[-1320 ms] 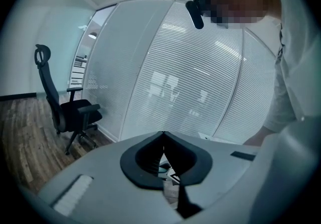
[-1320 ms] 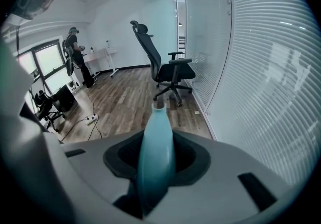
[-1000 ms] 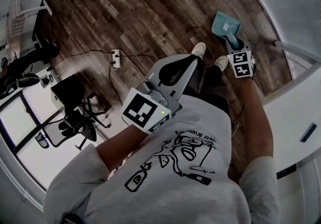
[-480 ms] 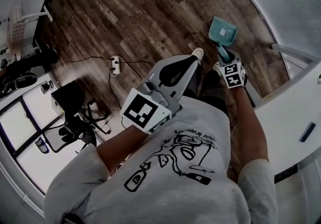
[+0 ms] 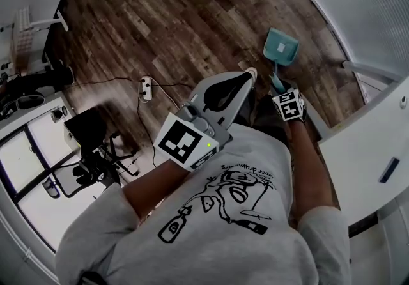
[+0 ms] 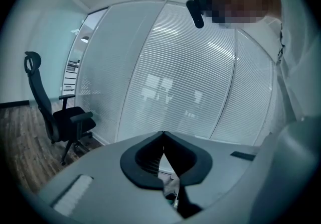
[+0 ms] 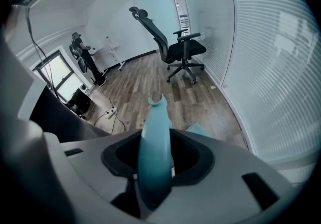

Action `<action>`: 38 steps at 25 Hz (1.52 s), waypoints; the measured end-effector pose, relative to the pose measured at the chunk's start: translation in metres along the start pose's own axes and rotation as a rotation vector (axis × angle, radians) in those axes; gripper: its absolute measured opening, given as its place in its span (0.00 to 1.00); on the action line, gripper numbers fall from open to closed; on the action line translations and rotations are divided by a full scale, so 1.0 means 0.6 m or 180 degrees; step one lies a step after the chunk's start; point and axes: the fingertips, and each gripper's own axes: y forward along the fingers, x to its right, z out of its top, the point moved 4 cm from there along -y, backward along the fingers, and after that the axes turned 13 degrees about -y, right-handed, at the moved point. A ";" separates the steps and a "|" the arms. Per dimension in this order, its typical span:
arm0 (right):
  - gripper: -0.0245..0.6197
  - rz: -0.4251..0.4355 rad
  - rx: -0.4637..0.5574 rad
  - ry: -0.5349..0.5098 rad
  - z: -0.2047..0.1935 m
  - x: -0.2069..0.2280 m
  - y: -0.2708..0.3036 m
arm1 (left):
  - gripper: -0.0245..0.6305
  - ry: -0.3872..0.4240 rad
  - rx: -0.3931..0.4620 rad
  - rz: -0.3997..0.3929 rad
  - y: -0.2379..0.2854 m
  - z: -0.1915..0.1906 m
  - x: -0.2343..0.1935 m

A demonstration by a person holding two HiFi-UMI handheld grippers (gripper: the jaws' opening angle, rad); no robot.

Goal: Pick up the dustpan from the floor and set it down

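Note:
The teal dustpan [image 5: 282,47] is low over the wood floor near the glass wall, by the person's shoes; I cannot tell if it touches the floor. Its handle [image 7: 154,142] runs up between the jaws of my right gripper [image 5: 277,84], which points steeply down. Those jaws have just been opening; the handle still stands between them with dark gaps at its sides, and a corner of the pan [image 7: 201,129] shows past it. My left gripper [image 5: 245,76] hovers at waist height, shut and empty, its jaws meeting in a line [image 6: 163,133].
A power strip [image 5: 146,81] with its cable lies on the floor to the left. A black office chair [image 5: 96,149] stands by the white desks at lower left. Another chair [image 7: 175,49] stands by the blinded glass wall. A white cabinet [image 5: 370,130] is close on the right.
My right gripper has come nearer the person's feet and lower, bringing the dustpan with it. The left gripper has stayed where it was.

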 end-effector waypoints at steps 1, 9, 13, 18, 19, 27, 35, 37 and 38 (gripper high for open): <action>0.24 0.0015 -0.0007 0.0072 -0.005 -0.002 0.003 | 0.04 0.0004 0.0006 -0.0001 0.001 0.000 0.001; 0.24 0.0100 -0.0118 0.0352 -0.025 -0.023 0.004 | 0.04 0.0016 0.0034 -0.0023 0.003 0.003 0.005; 0.24 0.0214 -0.0170 0.0472 -0.028 -0.032 -0.002 | 0.04 0.0017 0.0026 -0.0051 0.003 0.006 0.008; 0.25 0.0229 -0.0157 0.0548 -0.030 -0.028 -0.013 | 0.04 0.0028 0.0011 -0.0103 0.008 0.008 0.017; 0.25 0.0234 -0.0127 0.0561 -0.028 -0.027 -0.016 | 0.04 0.0026 0.0017 -0.0105 0.008 0.007 0.017; 0.29 0.0234 0.0142 0.0656 0.004 -0.018 -0.046 | 0.04 0.0041 0.0124 -0.0117 0.005 0.030 0.018; 0.29 -0.0046 0.0438 0.0772 0.050 0.025 -0.110 | 0.04 0.0033 0.0246 -0.0178 0.008 0.054 0.028; 0.29 -0.0092 0.0498 0.0752 0.063 0.032 -0.129 | 0.04 0.0037 0.0262 -0.0198 0.010 0.060 0.031; 0.29 -0.0123 0.0534 0.0732 0.071 0.035 -0.140 | 0.04 0.0037 0.0273 -0.0211 0.010 0.063 0.033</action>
